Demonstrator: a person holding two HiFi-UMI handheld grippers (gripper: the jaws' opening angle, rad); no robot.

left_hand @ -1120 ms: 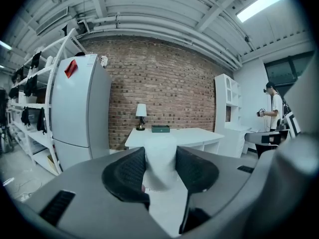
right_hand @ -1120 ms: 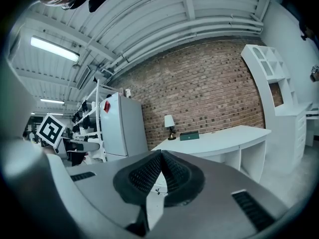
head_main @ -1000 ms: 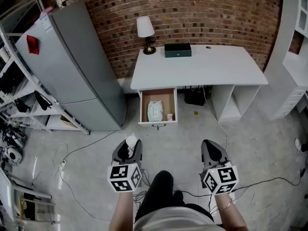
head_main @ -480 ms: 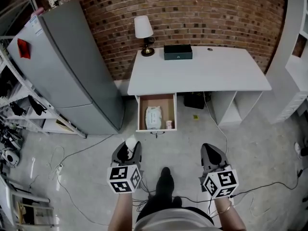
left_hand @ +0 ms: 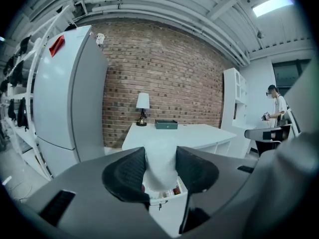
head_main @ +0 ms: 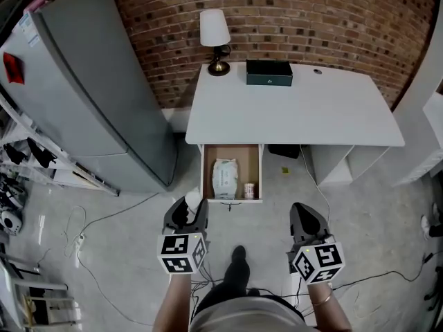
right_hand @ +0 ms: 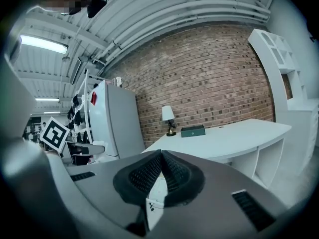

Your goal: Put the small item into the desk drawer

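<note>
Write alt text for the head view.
Seen from above, the left tongs grip a white item and the right tongs are shut and empty, both before a white desk whose drawer stands open. A lamp and dark box sit on the desk; a grey fridge stands left of it.

The person walks up to the bench (head_main: 297,109), so in the head view the strip of floor (head_main: 277,209) between the open drawer (head_main: 232,200) and both tools shrinks. A second ago the drawer front lay well ahead. Now it sits just beyond the left hand-held gripper (head_main: 188,211), with the small white item (head_main: 193,198) near its front left corner. The right hand-held gripper (head_main: 304,216) comes forward alongside. The dark leg (head_main: 237,261) between them no longer reaches forward.
</note>
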